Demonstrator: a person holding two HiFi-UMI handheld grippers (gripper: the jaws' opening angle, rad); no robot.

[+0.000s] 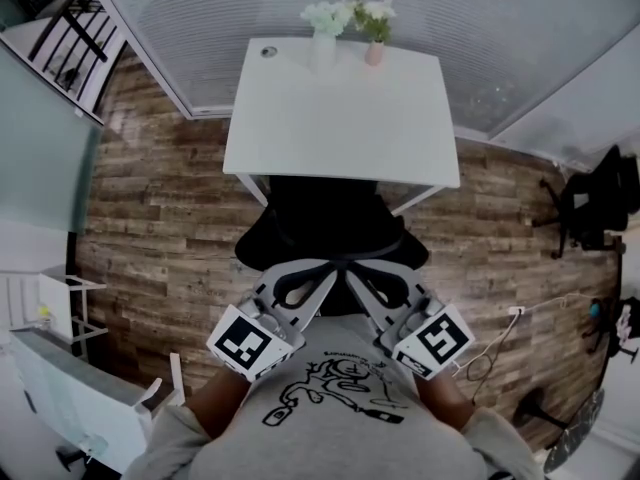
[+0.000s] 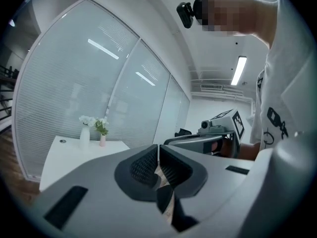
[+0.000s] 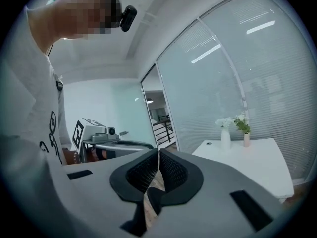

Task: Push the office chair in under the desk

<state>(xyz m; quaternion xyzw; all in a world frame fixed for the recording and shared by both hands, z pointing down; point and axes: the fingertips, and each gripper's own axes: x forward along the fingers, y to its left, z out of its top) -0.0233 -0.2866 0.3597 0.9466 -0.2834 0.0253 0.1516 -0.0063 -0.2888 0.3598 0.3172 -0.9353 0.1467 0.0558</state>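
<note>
While the office chair (image 1: pixel 330 230) sits partly under the white bench (image 1: pixel 340 128), the left gripper (image 2: pixel 158 151) and right gripper (image 3: pixel 158 156) hover near its back, both pairs of fingers clenched empty.

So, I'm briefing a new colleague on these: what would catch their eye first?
Probably the white desk in the middle of the head view, with two small flower vases at its far edge and the black office chair partly under its near side. Near the person's chest, the left gripper and right gripper are both shut and empty.
</note>
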